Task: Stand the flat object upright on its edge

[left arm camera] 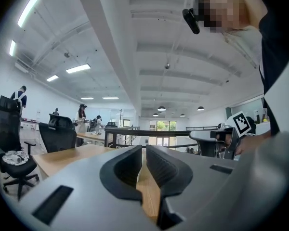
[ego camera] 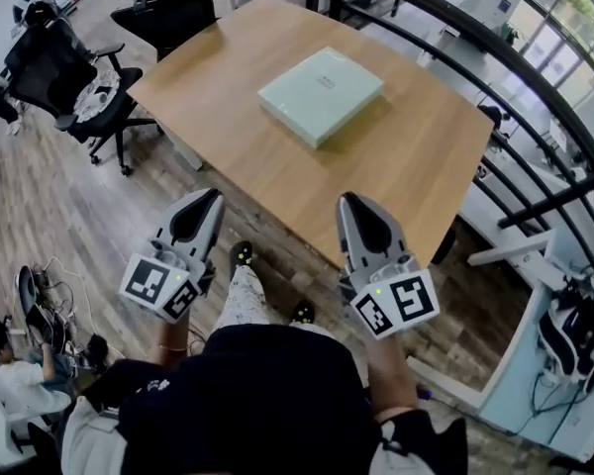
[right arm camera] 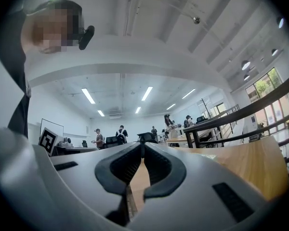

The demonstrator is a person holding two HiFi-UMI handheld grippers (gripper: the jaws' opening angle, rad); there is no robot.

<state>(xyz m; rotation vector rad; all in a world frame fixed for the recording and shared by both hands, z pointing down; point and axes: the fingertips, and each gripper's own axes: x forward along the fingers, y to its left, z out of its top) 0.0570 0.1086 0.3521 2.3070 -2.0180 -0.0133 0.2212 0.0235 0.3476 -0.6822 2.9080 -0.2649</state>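
A flat pale green box (ego camera: 320, 94) lies on its broad face near the middle of a wooden table (ego camera: 416, 156). In the head view my left gripper (ego camera: 214, 195) hovers just short of the table's near edge, on the left, shut with nothing in it. My right gripper (ego camera: 345, 199) hangs beside it at the table's near edge, also shut and empty. Both point toward the box and are well short of it. In the left gripper view (left arm camera: 144, 150) and the right gripper view (right arm camera: 142, 147) the jaws meet at the tips. The box is hidden in both gripper views.
Black office chairs (ego camera: 89, 92) stand left of the table. A curved black railing (ego camera: 535, 117) runs behind and to the right of it. A seated person (ego camera: 10, 364) and cables are on the floor at lower left. White desks with equipment (ego camera: 564, 344) sit at right.
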